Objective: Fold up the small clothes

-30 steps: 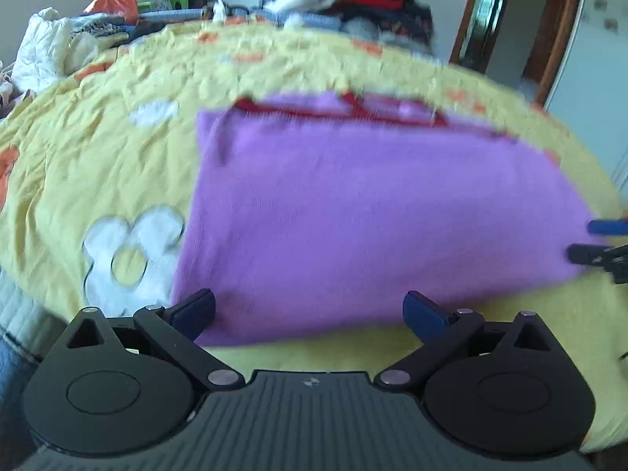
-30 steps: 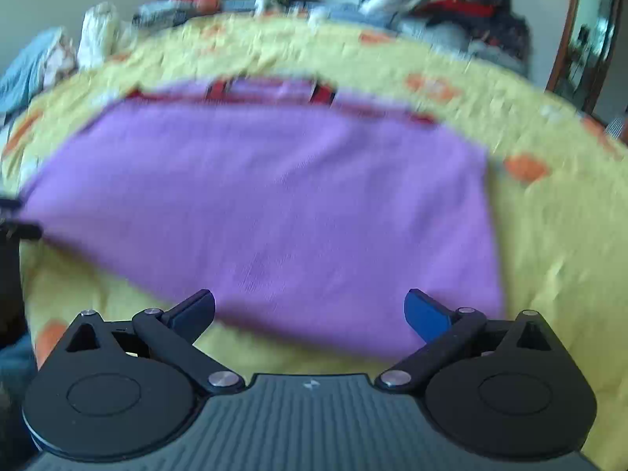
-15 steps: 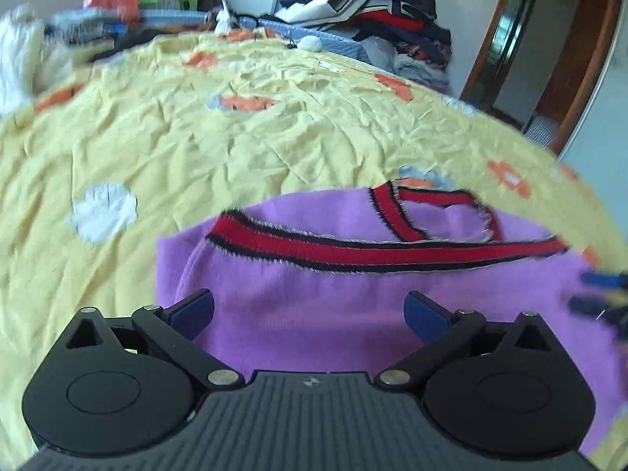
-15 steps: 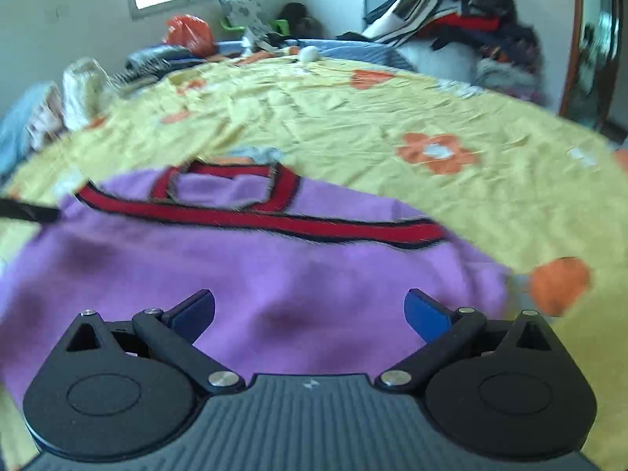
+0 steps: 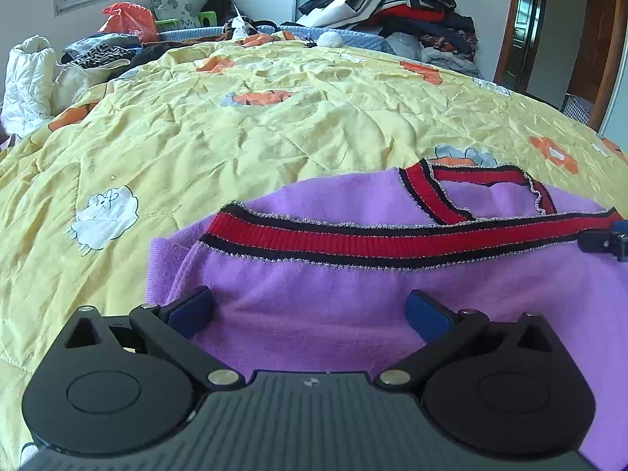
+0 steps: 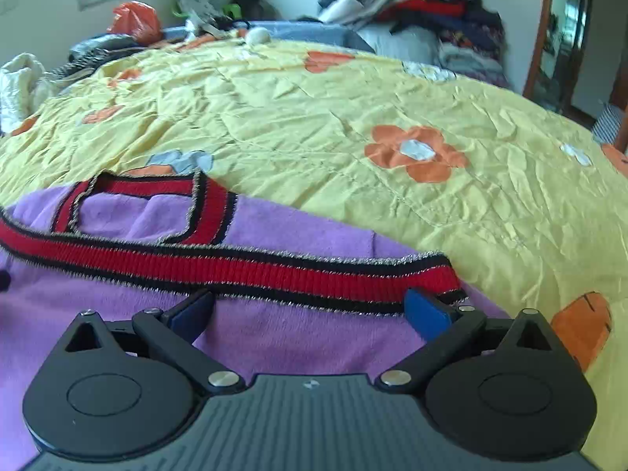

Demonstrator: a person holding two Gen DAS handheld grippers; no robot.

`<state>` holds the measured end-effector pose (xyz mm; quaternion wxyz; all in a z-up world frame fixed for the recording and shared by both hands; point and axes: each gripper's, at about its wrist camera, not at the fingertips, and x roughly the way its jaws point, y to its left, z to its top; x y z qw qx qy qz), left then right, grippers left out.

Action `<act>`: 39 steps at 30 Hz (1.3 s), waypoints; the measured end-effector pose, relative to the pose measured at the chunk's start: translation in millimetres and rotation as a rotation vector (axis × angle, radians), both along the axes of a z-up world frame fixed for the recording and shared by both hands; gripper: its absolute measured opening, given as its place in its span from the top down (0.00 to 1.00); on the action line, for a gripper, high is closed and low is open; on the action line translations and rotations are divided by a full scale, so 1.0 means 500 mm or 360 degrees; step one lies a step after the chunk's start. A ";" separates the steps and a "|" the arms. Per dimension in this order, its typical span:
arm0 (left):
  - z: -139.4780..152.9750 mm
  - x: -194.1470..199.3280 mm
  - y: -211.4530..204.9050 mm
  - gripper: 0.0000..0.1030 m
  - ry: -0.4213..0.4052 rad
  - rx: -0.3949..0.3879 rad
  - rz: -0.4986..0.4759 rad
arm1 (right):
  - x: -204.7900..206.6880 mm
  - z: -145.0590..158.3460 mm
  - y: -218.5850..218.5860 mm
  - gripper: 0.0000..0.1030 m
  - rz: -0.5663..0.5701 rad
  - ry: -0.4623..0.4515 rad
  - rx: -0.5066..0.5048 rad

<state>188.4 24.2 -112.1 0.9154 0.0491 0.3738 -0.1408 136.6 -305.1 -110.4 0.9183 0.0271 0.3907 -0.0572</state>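
Purple knit sweater (image 5: 353, 294) with its red-and-black band (image 6: 235, 267) lies flat on the yellow bed quilt (image 5: 274, 125) — near me, my left fingers (image 5: 196, 308) and right fingers (image 6: 426, 312) both spread wide over it, gripping nothing.

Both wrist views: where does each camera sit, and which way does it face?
Left wrist: low over the purple sweater near its left edge, facing across the yellow quilt; its own left gripper open, right gripper's tip at frame edge.
Right wrist: over the sweater's right end, same heading; right gripper open.
Shared: red band, clothes pile.
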 end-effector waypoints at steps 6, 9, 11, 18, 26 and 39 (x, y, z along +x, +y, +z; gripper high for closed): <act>-0.001 -0.004 -0.001 0.00 -0.0019 -0.0003 -0.0011 | -0.091 0.017 0.085 0.00 0.0101 -0.0060 -0.0077; -0.002 -0.005 -0.001 0.00 -0.0028 -0.0002 -0.0019 | -0.120 -0.010 0.077 0.00 0.0066 -0.0072 -0.0010; -0.003 -0.005 -0.001 0.00 -0.0034 -0.0002 -0.0023 | -0.133 -0.014 0.063 0.00 0.0096 -0.0110 -0.0011; 0.005 -0.012 0.005 0.00 -0.0008 -0.0018 -0.0001 | -0.204 0.022 0.100 0.00 0.0072 -0.0105 0.0011; 0.005 -0.043 0.099 0.00 -0.0023 -0.0005 0.0018 | -0.334 -0.016 0.131 0.00 0.0058 -0.0081 -0.0061; 0.028 0.085 0.256 0.00 0.0312 -0.0526 -0.0355 | -0.399 -0.006 0.446 0.00 0.0496 -0.0411 -0.0442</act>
